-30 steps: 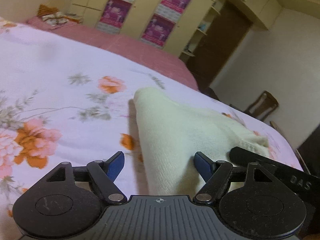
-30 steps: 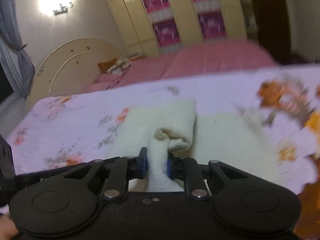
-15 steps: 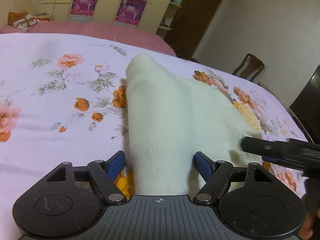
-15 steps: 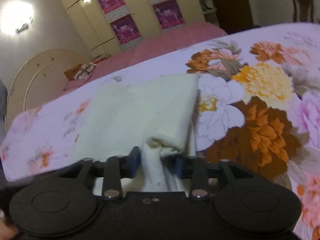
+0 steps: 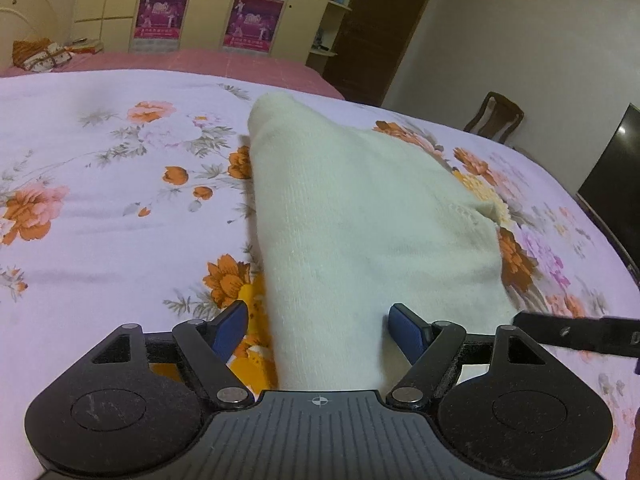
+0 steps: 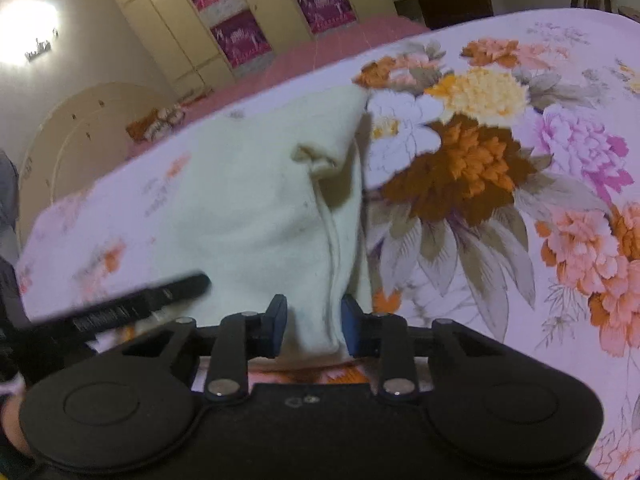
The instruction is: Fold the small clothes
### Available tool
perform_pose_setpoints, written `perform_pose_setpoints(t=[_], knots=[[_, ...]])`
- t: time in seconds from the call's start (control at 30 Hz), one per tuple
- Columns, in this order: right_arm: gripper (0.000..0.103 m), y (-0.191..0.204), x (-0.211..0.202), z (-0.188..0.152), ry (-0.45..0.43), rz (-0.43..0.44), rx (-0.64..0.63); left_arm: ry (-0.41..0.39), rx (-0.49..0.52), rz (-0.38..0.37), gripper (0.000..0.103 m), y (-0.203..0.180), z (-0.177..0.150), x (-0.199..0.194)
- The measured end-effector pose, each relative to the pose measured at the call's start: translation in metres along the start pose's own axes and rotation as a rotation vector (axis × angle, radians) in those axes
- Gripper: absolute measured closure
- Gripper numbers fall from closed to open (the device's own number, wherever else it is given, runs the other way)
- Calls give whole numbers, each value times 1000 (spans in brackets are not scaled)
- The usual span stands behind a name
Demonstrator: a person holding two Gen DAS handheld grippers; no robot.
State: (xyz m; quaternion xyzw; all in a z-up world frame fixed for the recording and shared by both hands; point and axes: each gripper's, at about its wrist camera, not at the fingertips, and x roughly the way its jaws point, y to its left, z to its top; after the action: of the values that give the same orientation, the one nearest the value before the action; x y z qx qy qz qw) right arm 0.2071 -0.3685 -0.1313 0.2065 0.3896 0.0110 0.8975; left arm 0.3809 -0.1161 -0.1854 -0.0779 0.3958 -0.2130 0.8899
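Observation:
A cream knitted garment (image 5: 360, 216) lies folded on a floral bedsheet (image 5: 100, 208). My left gripper (image 5: 318, 330) is open, its blue pads wide apart on either side of the garment's near end, which runs between them. In the right wrist view the same garment (image 6: 248, 208) lies with a folded cuff on top. My right gripper (image 6: 314, 326) is open, and the garment's near edge sits loosely between the pads. The other gripper's black finger (image 6: 140, 300) shows at the left.
A pink bed (image 5: 180, 60) with a small bundle (image 5: 38, 56) lies behind, before cream wardrobes (image 5: 200, 4) with purple posters. A dark door (image 5: 380, 24), a wooden chair (image 5: 496, 116) and a black screen (image 5: 612, 184) stand at the right.
My right gripper has opened and let go of the garment's fold, which has dropped onto the sheet. Both grippers have swung to the right over the bed. The left stays open.

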Motion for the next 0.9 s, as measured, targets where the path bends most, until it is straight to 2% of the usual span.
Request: perform_pose_setpoints(t=[0.03, 0.1, 0.17, 0.27, 0.37, 0.47, 0.57, 0.6, 0.67, 0.7, 0.77, 0.83, 0.9], knots=[[68, 0, -5, -1, -22, -18, 4, 1, -6, -1, 27, 1, 1, -1], [68, -1, -14, -6, -33, -17, 17, 2, -15, -6, 27, 4, 0, -2], [68, 0, -14, -13, -2, 15, 40, 2, -10, -2, 27, 4, 0, -2], [67, 3, -2, -20, 34, -2, 17, 1, -10, 6, 27, 2, -1, -1], [66, -2, 1, -15, 20, 24, 81, 1, -5, 4, 27, 2, -1, -2], [65, 4, 1, -9, -7, 63, 85, 2, -9, 6, 27, 2, 0, -1], [62, 6, 18, -5, -2, 15, 57, 3, -15, 8, 27, 2, 1, -1], [64, 6, 24, -3, 2, 3, 35, 5, -16, 9, 27, 2, 1, -1], [81, 12, 27, -3, 21, -25, -25, 4, -15, 10, 27, 1, 1, -2], [92, 16, 25, -2, 29, -21, -59, 4, -10, 9, 27, 0, 1, -2], [93, 28, 11, -3, 9, -47, -153, 4, 3, -7, 27, -5, 0, -4], [94, 31, -4, -2, -35, -113, -231, 8, 17, -6, 26, -11, -2, -1], [93, 17, 4, -2, 12, -162, -229, 4, 50, 20, 22, -17, -6, 3]])
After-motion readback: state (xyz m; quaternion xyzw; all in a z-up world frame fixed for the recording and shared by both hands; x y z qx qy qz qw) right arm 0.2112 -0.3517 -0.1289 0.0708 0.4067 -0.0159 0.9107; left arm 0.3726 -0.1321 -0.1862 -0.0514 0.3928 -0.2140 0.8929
